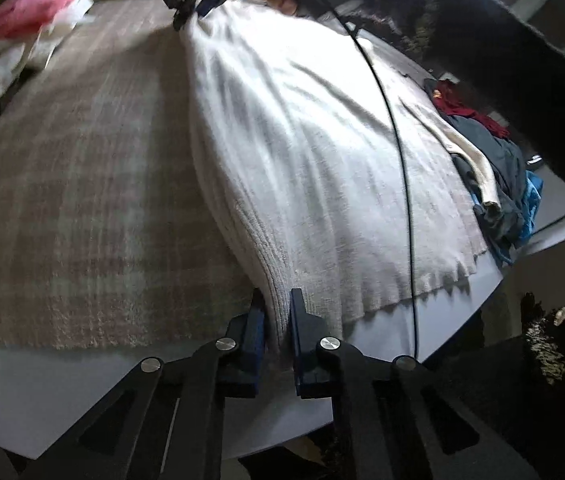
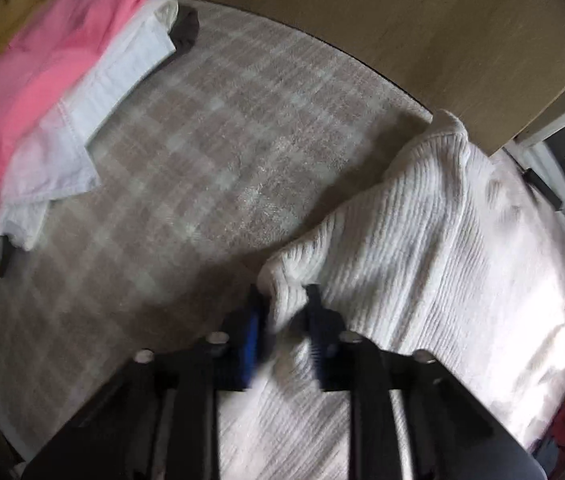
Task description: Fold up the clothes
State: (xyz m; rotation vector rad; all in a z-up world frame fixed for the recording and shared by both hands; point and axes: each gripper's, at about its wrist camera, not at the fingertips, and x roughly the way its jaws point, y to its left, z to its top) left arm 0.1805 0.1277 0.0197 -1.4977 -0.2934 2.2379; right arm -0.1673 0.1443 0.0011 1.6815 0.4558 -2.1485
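A white ribbed sweater (image 2: 422,220) lies on a beige-and-cream plaid blanket (image 2: 210,152) near pink folded cloth (image 2: 54,56).

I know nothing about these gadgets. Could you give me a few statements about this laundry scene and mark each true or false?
1. The left gripper has its fingers clamped on the white knit sweater. True.
2. The right gripper is empty. False: it pinches a fold of the same sweater.
3. A pink garment lies on top of a white garment. True.
4. The sweater lies on bare wood. False: it lies on a plaid blanket.
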